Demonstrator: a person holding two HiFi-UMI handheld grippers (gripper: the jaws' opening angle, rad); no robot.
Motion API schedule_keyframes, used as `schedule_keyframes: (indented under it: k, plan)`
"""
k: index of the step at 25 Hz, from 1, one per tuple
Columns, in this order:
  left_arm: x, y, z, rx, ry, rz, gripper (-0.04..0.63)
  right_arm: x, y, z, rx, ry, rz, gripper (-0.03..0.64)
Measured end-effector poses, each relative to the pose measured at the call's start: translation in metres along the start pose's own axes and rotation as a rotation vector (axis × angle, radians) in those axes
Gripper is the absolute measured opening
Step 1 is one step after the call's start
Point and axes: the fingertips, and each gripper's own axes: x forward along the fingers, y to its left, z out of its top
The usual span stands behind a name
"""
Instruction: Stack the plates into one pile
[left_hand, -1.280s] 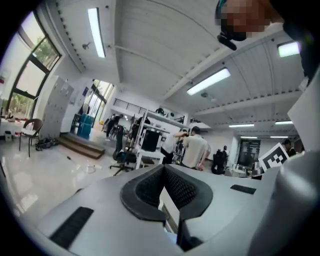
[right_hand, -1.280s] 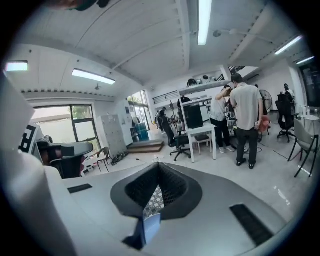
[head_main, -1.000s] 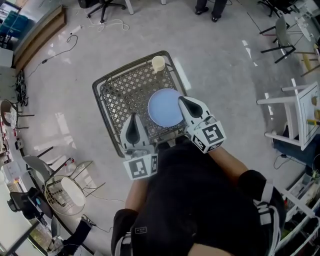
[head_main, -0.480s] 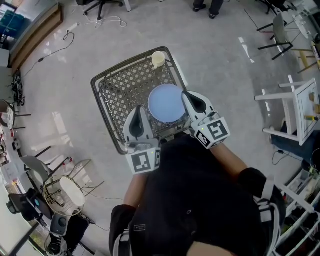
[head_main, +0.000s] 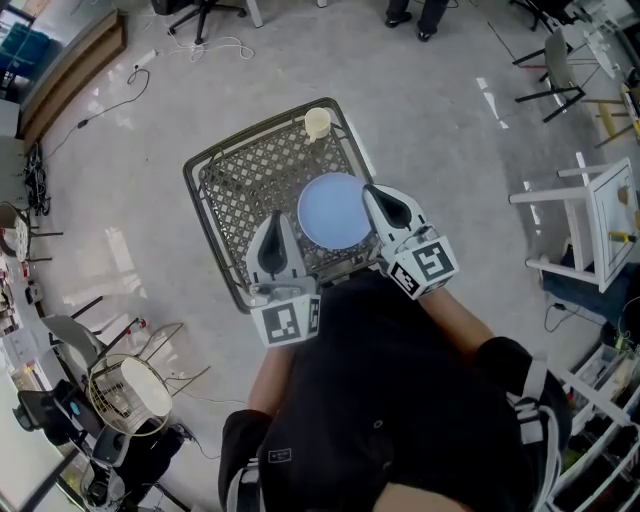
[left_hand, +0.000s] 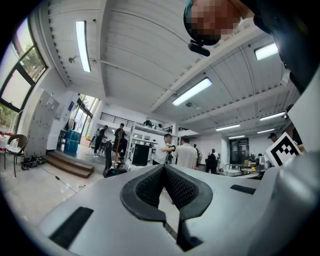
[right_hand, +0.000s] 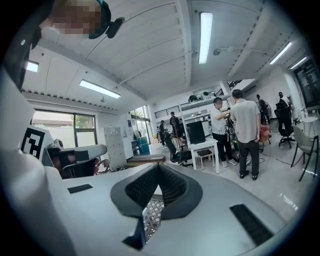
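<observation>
The round pale-blue plate (head_main: 333, 211) lies flat on the dark metal lattice-top desk (head_main: 240, 180), toward its near side. A cream cup (head_main: 317, 123) stands at the desk's far corner, well apart from the plate. The right gripper (head_main: 368, 191), jaws together and empty, is just beside the plate's right edge. The left gripper (head_main: 278, 216), jaws likewise together and empty, hangs near its left.

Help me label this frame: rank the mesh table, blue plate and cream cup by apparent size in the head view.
1. mesh table
2. blue plate
3. cream cup
The three differ plainly in this view; none tie.
</observation>
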Motion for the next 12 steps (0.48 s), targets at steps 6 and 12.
schedule_keyframes:
  k: [6, 12]
  plan:
    - [0.0005, 0.0007, -0.0012, -0.010, 0.001, 0.003, 0.015, -0.0004, -0.0023, -0.0029, 0.008, 0.006, -0.007, 0.009]
    - [-0.0024, -0.0048, -0.0011, -0.006, 0.009, -0.002, 0.015, -0.0043, -0.0011, -0.0035, 0.004, 0.009, -0.001, 0.009]
